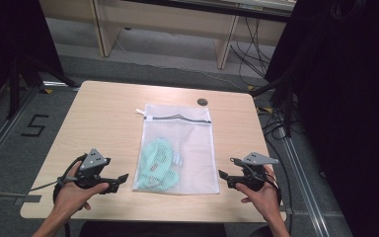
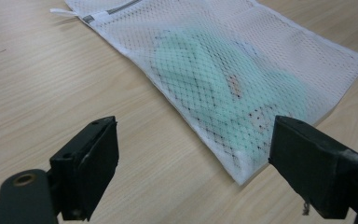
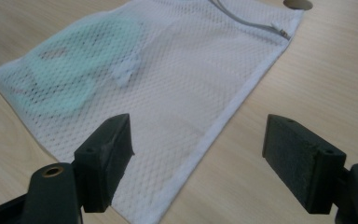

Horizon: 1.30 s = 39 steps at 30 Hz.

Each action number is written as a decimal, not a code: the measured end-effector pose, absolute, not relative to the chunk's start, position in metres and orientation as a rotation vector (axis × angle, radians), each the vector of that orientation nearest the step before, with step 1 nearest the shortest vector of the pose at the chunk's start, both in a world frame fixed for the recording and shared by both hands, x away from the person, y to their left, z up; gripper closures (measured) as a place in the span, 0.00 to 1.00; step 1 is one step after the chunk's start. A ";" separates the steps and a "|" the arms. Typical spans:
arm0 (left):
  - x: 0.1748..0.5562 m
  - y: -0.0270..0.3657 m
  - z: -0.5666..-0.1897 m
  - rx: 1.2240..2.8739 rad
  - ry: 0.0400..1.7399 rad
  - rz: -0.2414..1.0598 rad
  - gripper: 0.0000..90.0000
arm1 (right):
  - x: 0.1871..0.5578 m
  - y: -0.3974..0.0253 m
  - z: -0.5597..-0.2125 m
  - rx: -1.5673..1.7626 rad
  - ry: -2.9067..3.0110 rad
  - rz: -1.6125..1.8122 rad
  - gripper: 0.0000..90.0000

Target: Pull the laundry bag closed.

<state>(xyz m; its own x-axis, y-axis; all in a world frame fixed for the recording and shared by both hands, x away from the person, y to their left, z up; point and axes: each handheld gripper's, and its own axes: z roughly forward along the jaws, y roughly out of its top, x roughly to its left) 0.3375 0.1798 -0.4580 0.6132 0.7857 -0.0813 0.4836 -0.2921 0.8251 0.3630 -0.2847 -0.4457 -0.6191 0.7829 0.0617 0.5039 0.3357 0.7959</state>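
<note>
Pale wood tabletop (image 1: pixel 103 118) carries a white mesh laundry bag (image 1: pixel 187 133) at centre, long axis running 12 to 6 o'clock, a mint-green garment (image 1: pixel 159 157) inside near 6. The left gripper (image 1: pixel 121 178) and right gripper (image 1: pixel 222 174) flank its near corners about equally, jaws spread wide, gripping nothing.

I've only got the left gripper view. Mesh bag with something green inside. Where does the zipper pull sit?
Observer: The zipper pull sits at the far right corner of the mesh bag, zipper closed.
Operator: Anything beyond that end?
Observer: A small dark round disc lies on the table just past it.
Operator: Right gripper?
Observer: The right gripper is open, right of the bag, not touching it.
</note>
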 end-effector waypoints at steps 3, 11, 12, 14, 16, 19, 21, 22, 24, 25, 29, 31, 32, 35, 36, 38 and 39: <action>0.338 0.182 -0.458 2.004 0.995 0.427 0.17 | 0.366 -0.286 -0.449 1.102 2.284 1.101 0.28; 0.338 0.178 -0.461 2.005 1.001 0.420 0.19 | 0.365 -0.282 -0.452 1.097 2.368 1.060 0.32; 0.338 0.179 -0.461 2.019 0.996 0.413 0.19 | 0.367 -0.281 -0.453 1.057 2.356 1.056 0.31; 0.338 0.178 -0.461 2.014 0.995 0.429 0.20 | 0.368 -0.281 -0.453 1.039 2.361 1.048 0.30; 0.338 0.177 -0.461 2.016 0.993 0.419 0.21 | 0.369 -0.278 -0.453 1.013 2.353 1.051 0.30; 0.338 0.173 -0.464 2.017 0.984 0.425 0.22 | 0.369 -0.278 -0.452 0.958 2.386 1.045 0.47; 0.339 0.173 -0.463 2.035 0.964 0.443 0.23 | 0.368 -0.277 -0.451 0.948 2.412 1.048 0.60; 0.339 0.172 -0.463 2.034 0.965 0.431 0.25 | 0.368 -0.277 -0.451 0.925 2.427 1.042 0.62; 0.339 0.170 -0.464 2.054 0.934 0.433 0.34 | 0.368 -0.277 -0.453 0.915 2.427 1.018 0.72; 0.340 0.167 -0.465 2.069 0.933 0.412 0.37 | 0.368 -0.277 -0.453 0.916 2.439 1.015 0.76; 0.342 0.160 -0.465 2.088 0.873 0.391 0.62 | 0.373 -0.273 -0.454 0.909 2.454 1.023 0.93; 0.345 0.158 -0.466 2.123 0.819 0.396 0.74 | 0.378 -0.269 -0.459 0.870 2.478 1.002 0.98; 0.344 0.155 -0.467 2.107 0.839 0.385 0.81 | 0.380 -0.267 -0.461 0.862 2.509 0.971 1.00; 0.348 0.150 -0.470 2.104 0.812 0.379 0.93 | 0.388 -0.258 -0.466 0.816 2.559 0.919 1.00; 0.351 0.149 -0.470 2.116 0.781 0.382 0.95 | 0.390 -0.255 -0.466 0.805 2.566 0.902 1.00; 0.354 0.143 -0.472 2.112 0.786 0.339 0.98 | 0.393 -0.248 -0.468 0.780 2.584 0.888 1.00; 0.355 0.140 -0.474 2.100 0.807 0.307 0.99 | 0.394 -0.246 -0.469 0.769 2.589 0.880 1.00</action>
<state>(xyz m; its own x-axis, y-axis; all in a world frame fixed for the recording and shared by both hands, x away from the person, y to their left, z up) 0.3547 0.1395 -0.4742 0.7624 0.6437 -0.0664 0.4371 -0.4366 0.7863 0.3943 -0.2458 -0.4693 -0.8117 0.5744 -0.1059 0.3908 0.6689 0.6323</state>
